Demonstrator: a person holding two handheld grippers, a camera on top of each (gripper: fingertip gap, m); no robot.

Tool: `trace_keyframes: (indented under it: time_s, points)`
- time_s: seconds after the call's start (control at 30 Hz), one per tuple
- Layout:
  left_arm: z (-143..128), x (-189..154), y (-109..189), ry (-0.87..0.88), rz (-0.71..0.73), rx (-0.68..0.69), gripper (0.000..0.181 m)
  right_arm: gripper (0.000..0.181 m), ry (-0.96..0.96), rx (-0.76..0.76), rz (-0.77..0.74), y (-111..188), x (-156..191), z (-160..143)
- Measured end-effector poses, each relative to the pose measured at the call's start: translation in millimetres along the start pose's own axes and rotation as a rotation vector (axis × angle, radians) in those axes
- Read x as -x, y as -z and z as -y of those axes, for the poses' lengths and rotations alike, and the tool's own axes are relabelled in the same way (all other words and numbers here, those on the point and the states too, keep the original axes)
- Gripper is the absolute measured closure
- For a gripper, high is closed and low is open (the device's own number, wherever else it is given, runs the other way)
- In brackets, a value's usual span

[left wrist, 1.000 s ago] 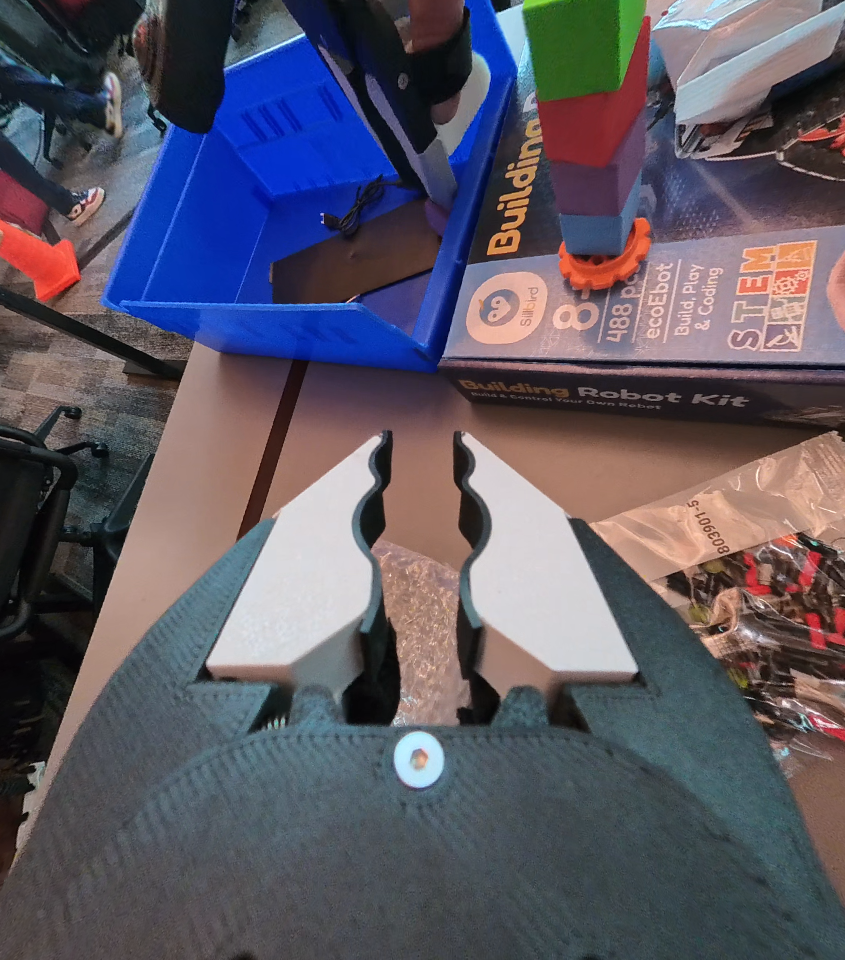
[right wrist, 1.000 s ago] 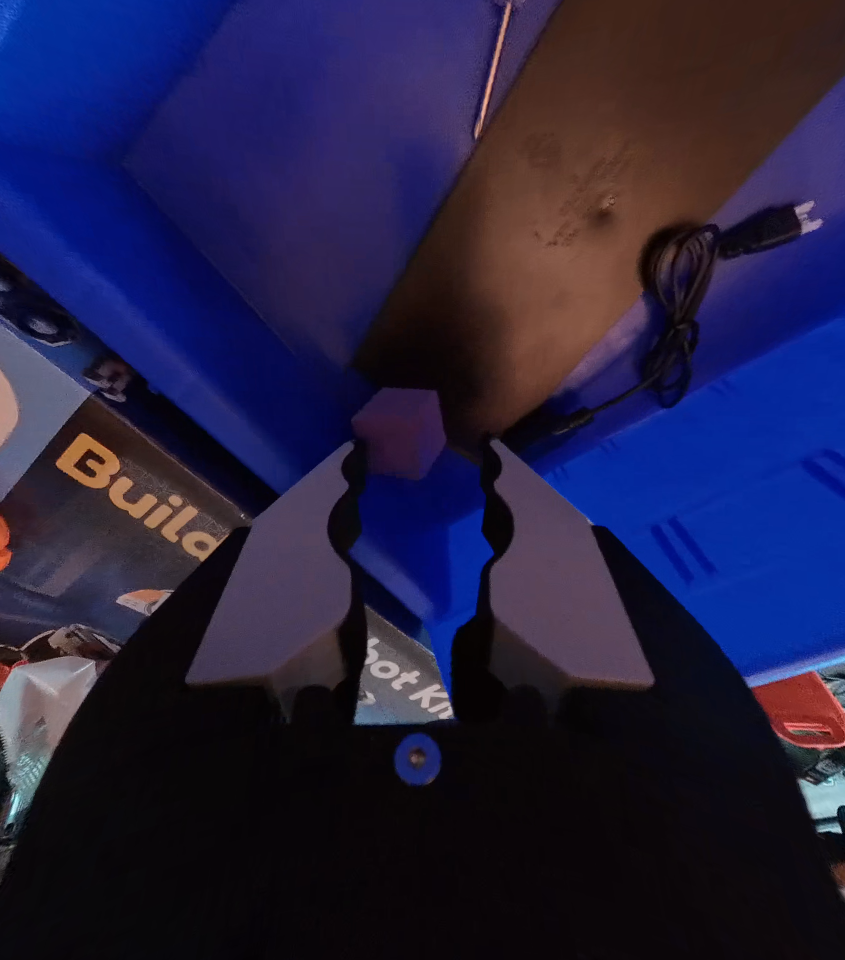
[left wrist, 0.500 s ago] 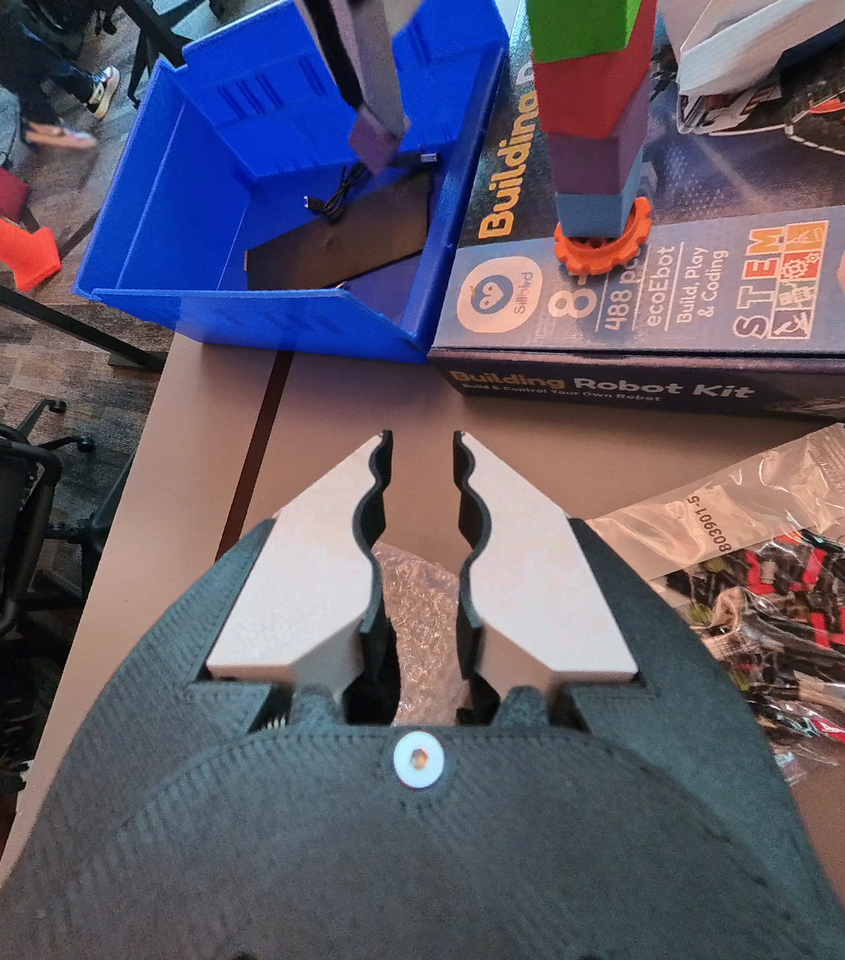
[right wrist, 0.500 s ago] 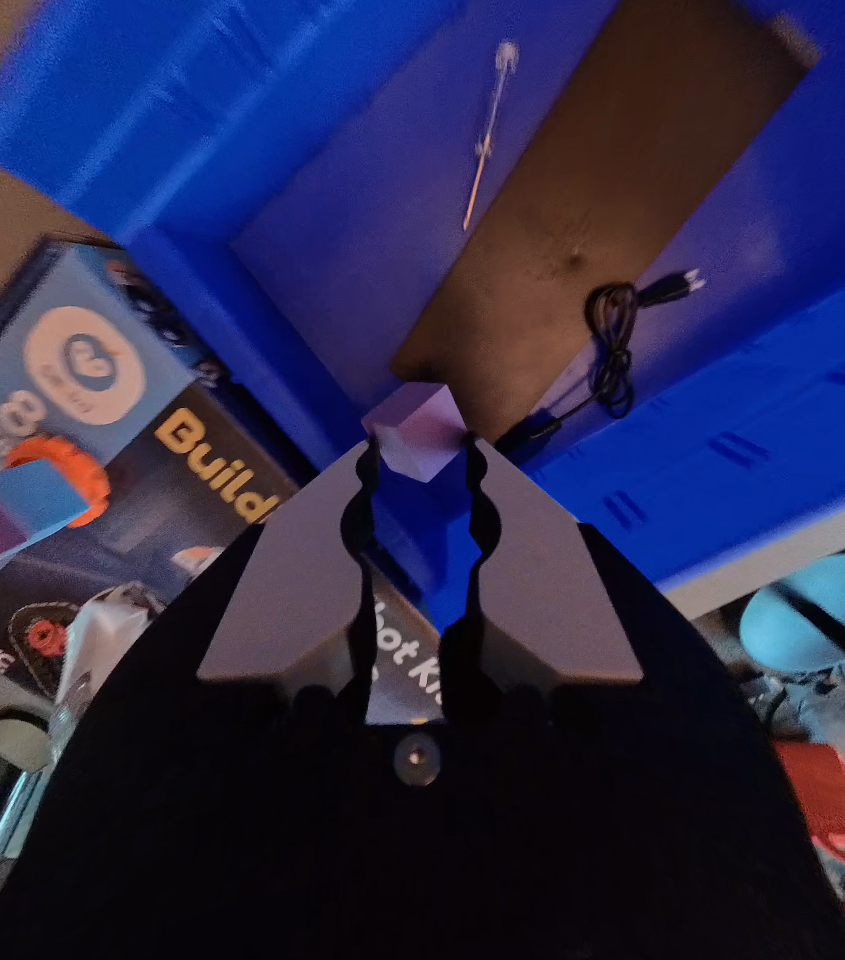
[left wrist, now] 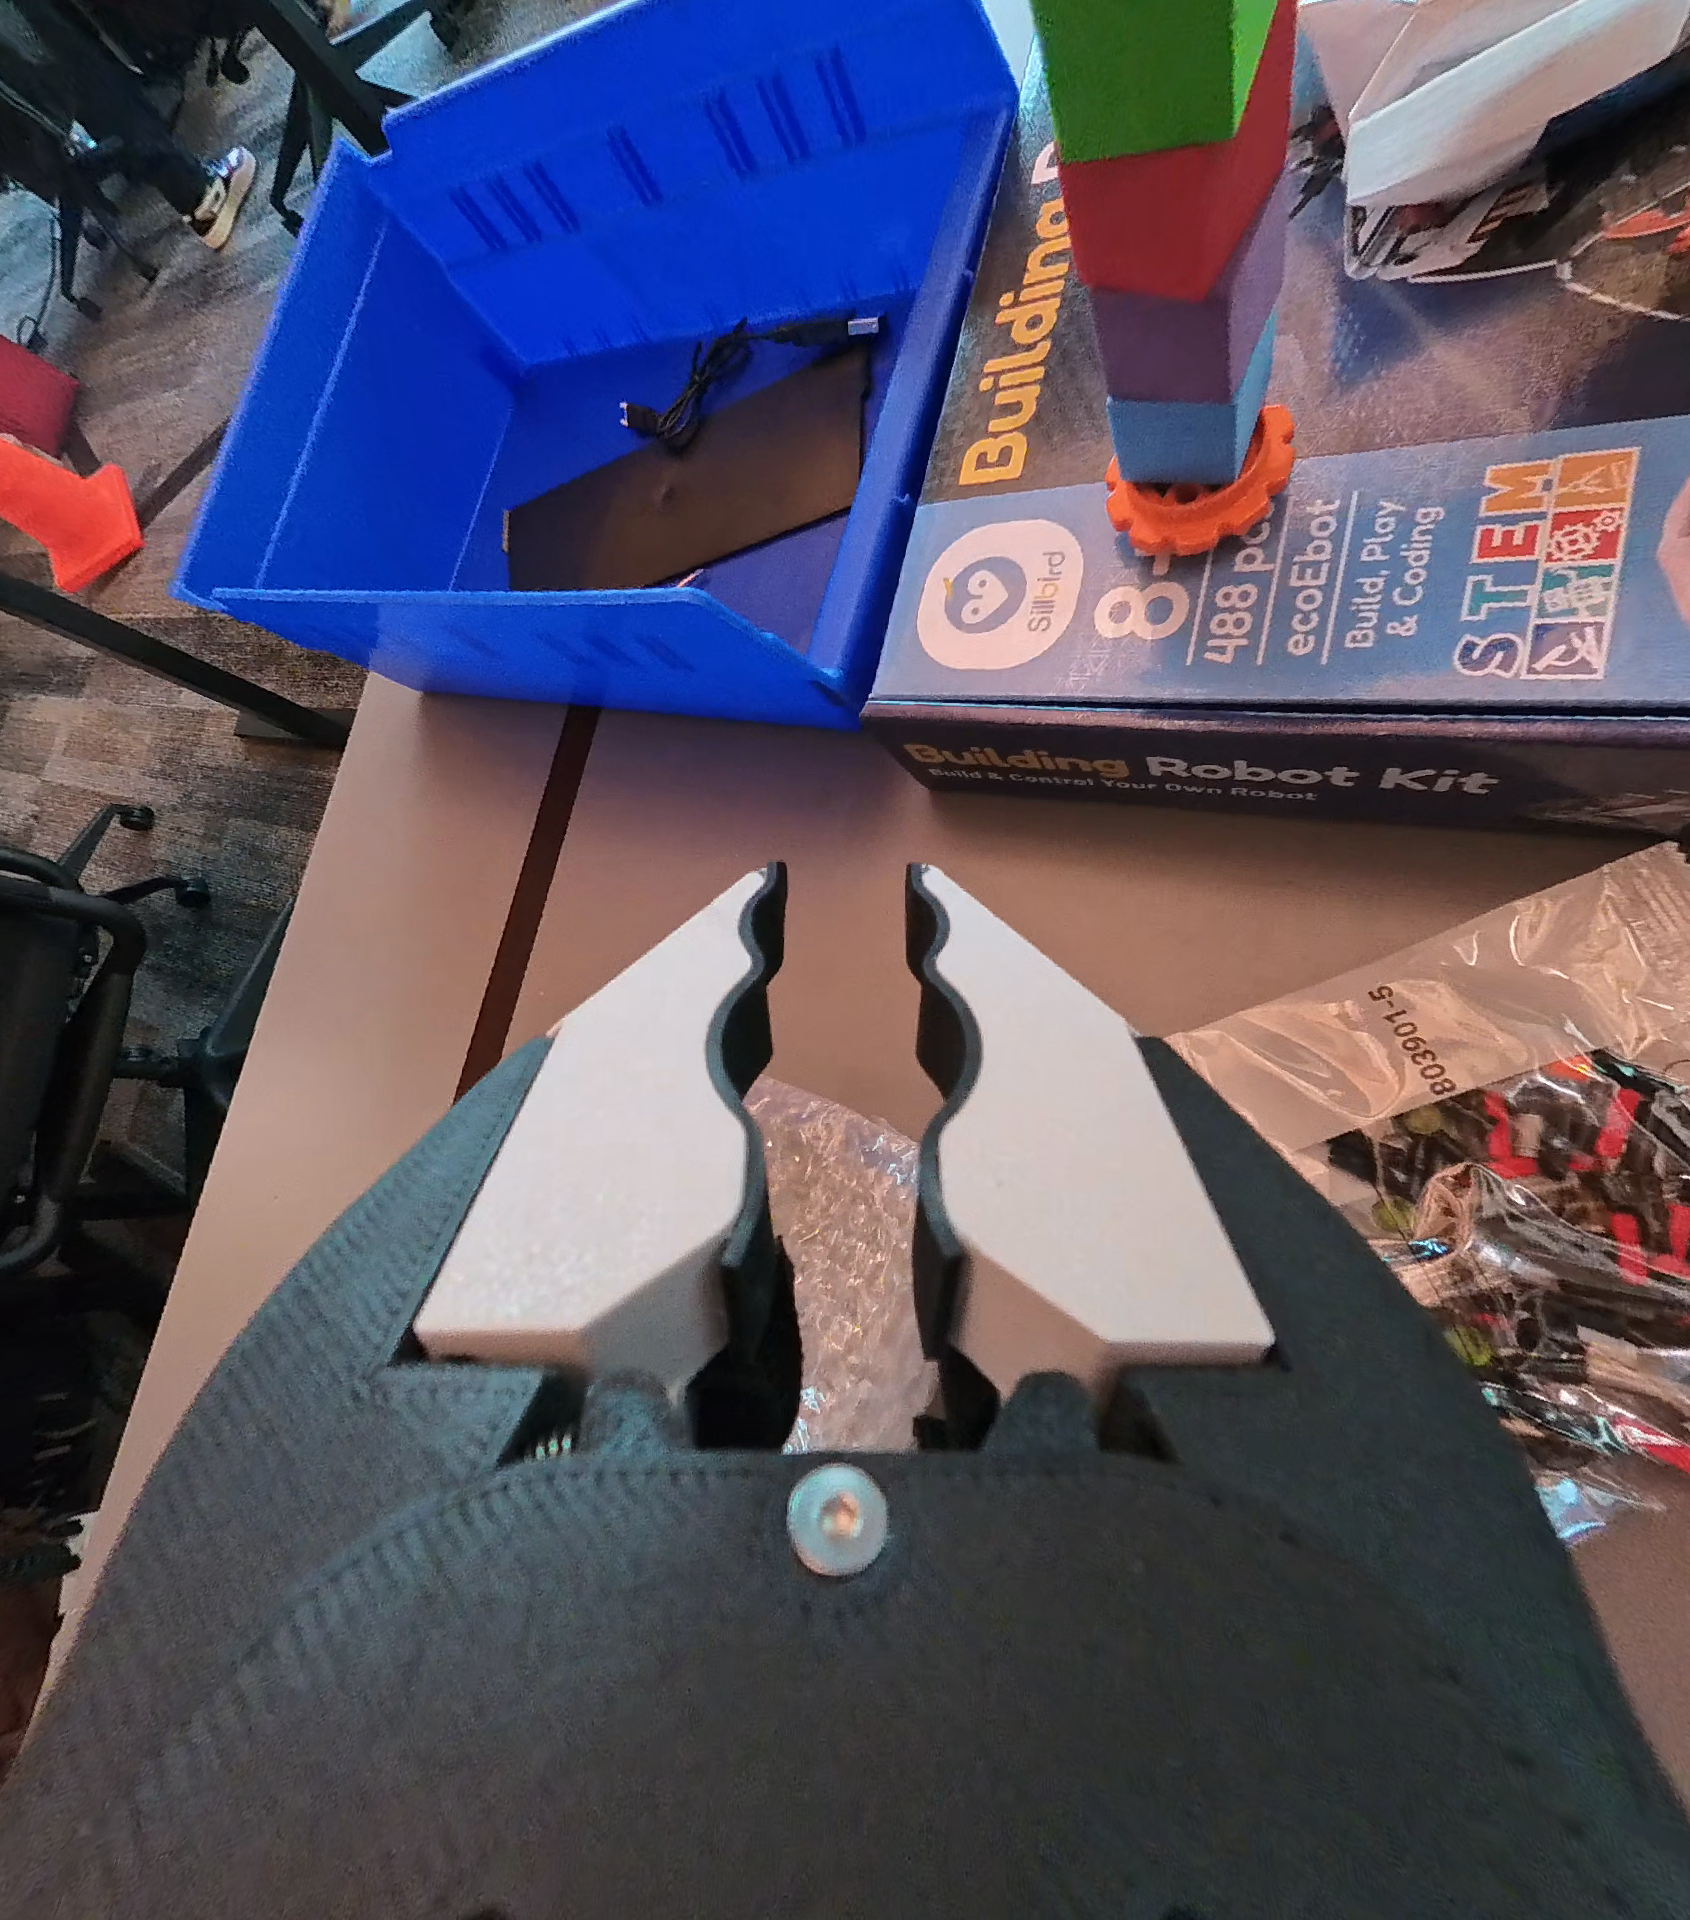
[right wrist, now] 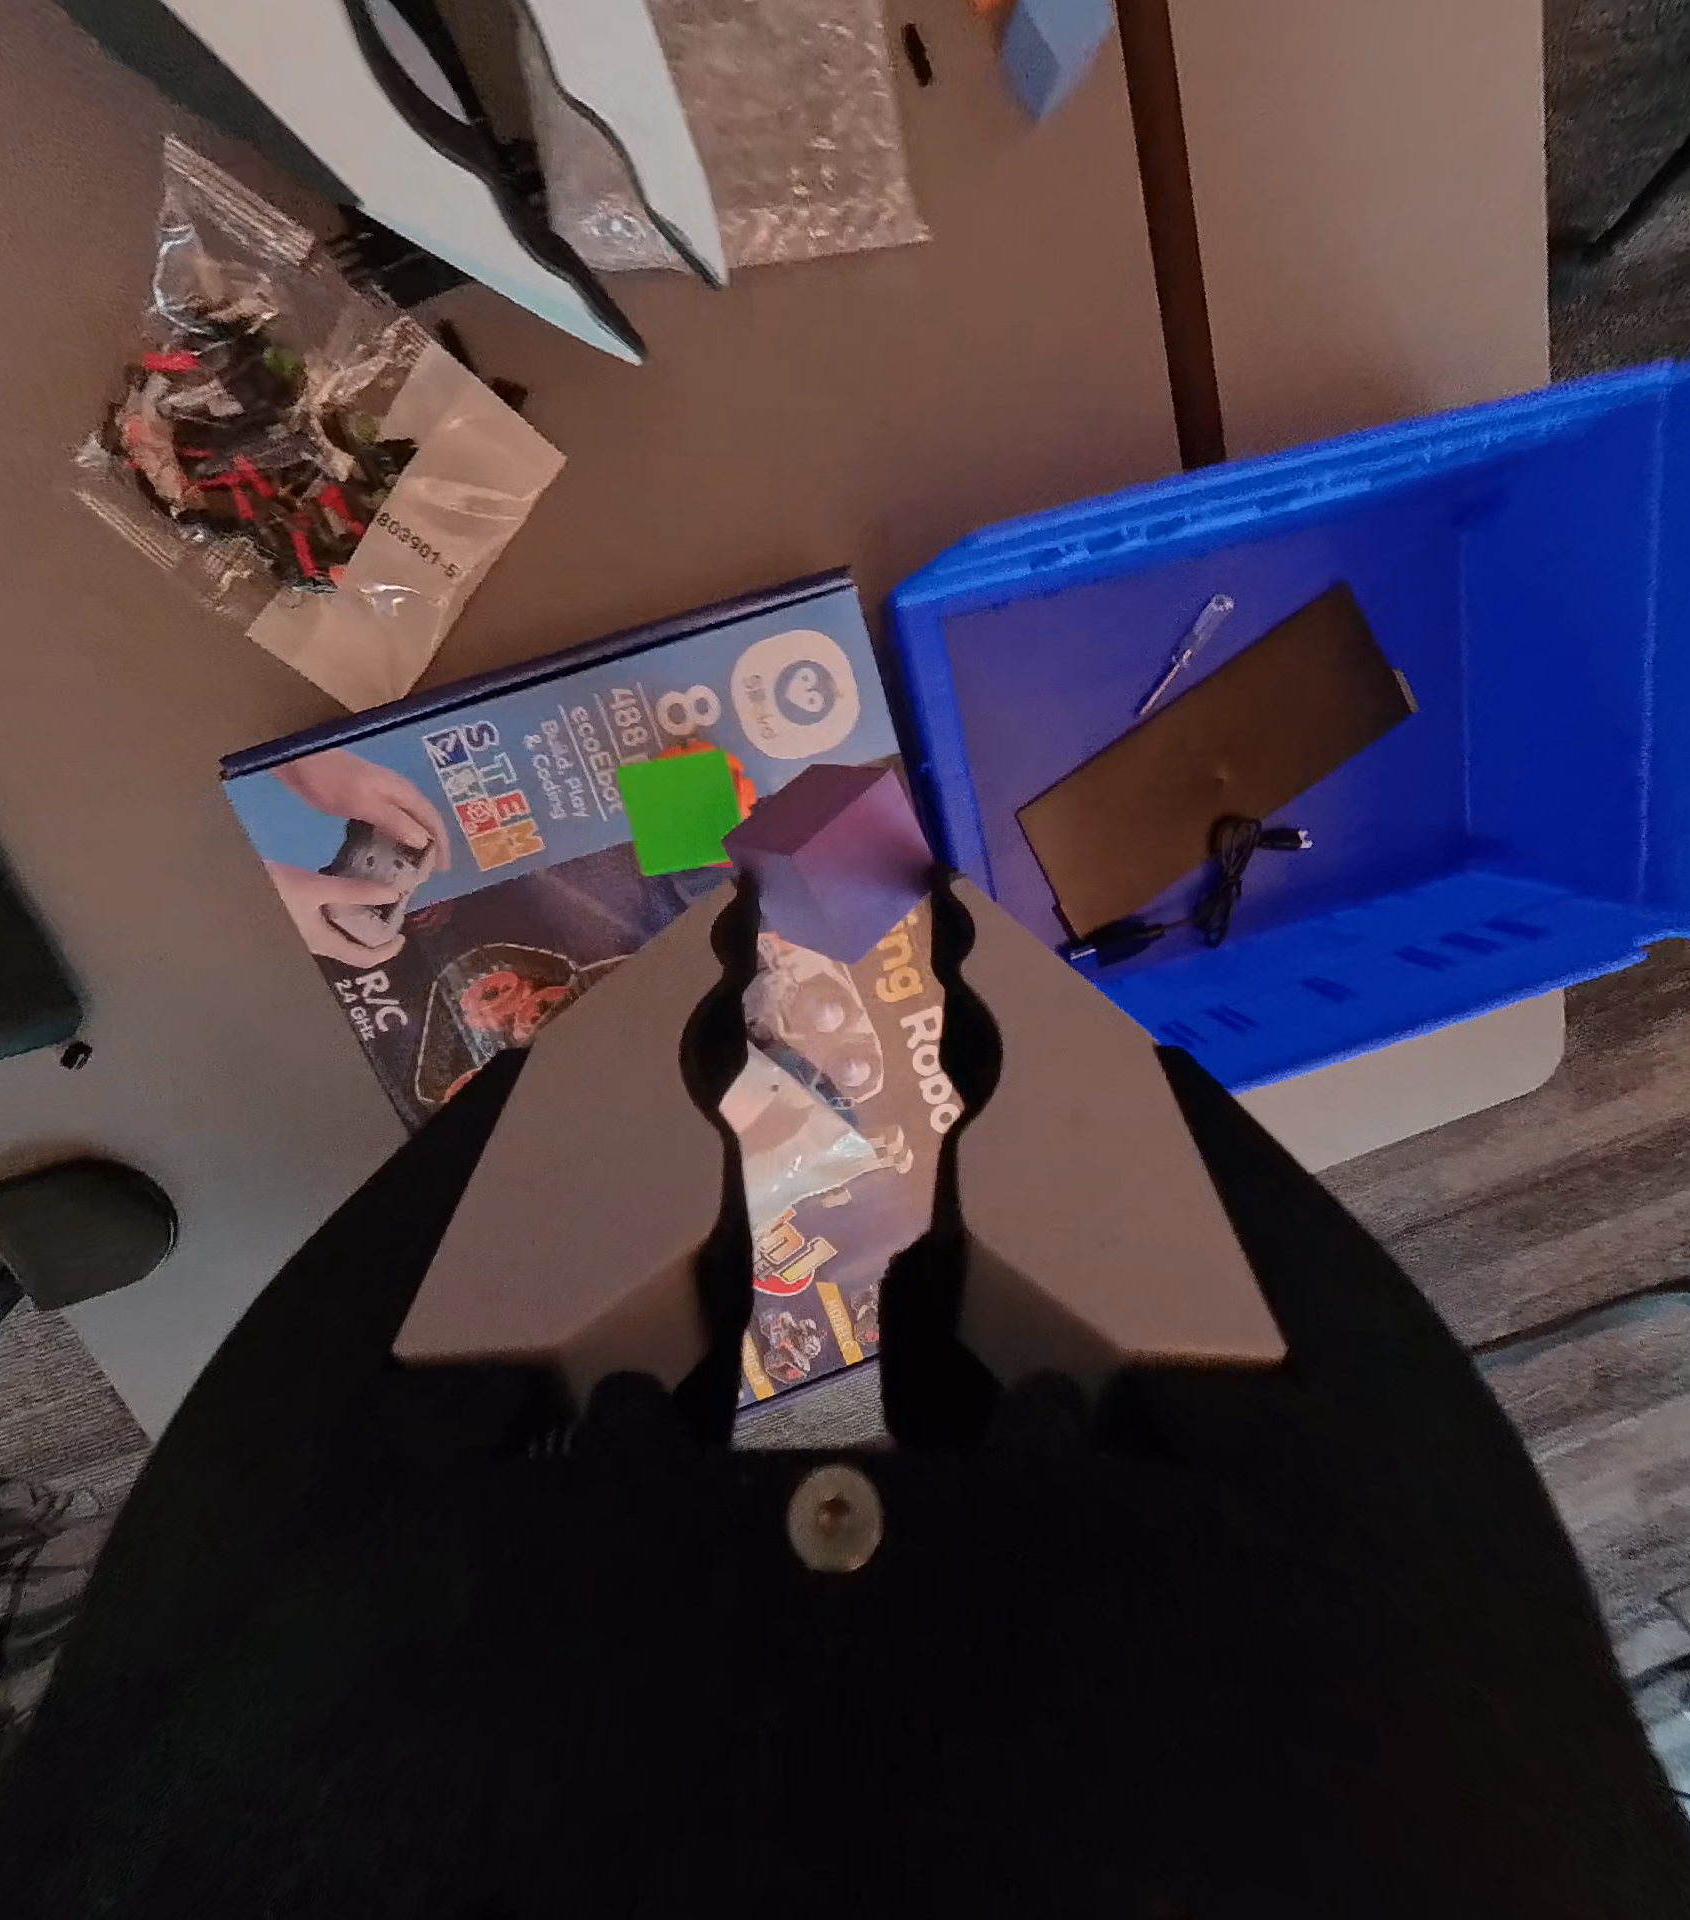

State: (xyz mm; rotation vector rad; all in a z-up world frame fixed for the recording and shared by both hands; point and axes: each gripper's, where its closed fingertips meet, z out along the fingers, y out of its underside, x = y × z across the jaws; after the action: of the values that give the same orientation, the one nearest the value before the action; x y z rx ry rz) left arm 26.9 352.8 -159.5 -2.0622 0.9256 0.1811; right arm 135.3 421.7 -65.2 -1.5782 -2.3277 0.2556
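Note:
My right gripper (right wrist: 841, 894) is shut on a purple block (right wrist: 836, 862) and holds it high above the printed kit box (right wrist: 529, 935), looking straight down. Just left of the block is the green top (right wrist: 680, 816) of a block tower. In the left wrist view the tower stands on the kit box (left wrist: 1340, 623): green (left wrist: 1153, 73), red (left wrist: 1173, 218), purple (left wrist: 1184, 343) and blue (left wrist: 1189, 436) blocks on an orange gear (left wrist: 1199, 509). My left gripper (left wrist: 846, 883) is slightly open and empty, low over the brown table (left wrist: 675, 790) and bubble wrap (left wrist: 820, 1195).
A blue bin (right wrist: 1599, 623) sits beside the kit box at the table edge, holding a dark board (right wrist: 1215, 769), a black cable (right wrist: 1225, 873) and a small screwdriver (right wrist: 1184, 655). A clear bag of parts (left wrist: 1547, 1195) lies right of my left gripper. Chairs stand off the table's left side. There is about 15 cm between the tips of the two grippers.
My right gripper lifted the purple block out of the blue bin and rose high over the kit box, beside the tower. My left gripper stayed almost still.

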Motion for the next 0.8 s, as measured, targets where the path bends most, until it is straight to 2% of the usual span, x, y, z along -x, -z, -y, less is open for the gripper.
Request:
trace_keyframes:
  time_s: [0.3, 0.67, 0.8]
  points:
    - [2.0, 2.1, 3.6, -0.005, 0.008, -0.007, 0.160, 0.149, 0.050, 0.096, -0.093, -7.6, 24.0, 2.0]
    - [-0.1, 1.7, 2.0, -0.008, 0.007, -0.001, 0.159, 0.148, 0.043, 0.142, -0.170, -20.7, 22.4, -2.2]
    - [-0.8, 1.6, 1.3, -0.008, 0.006, 0.001, 0.159, 0.146, 0.046, 0.129, -0.154, -19.3, 27.7, -0.5]
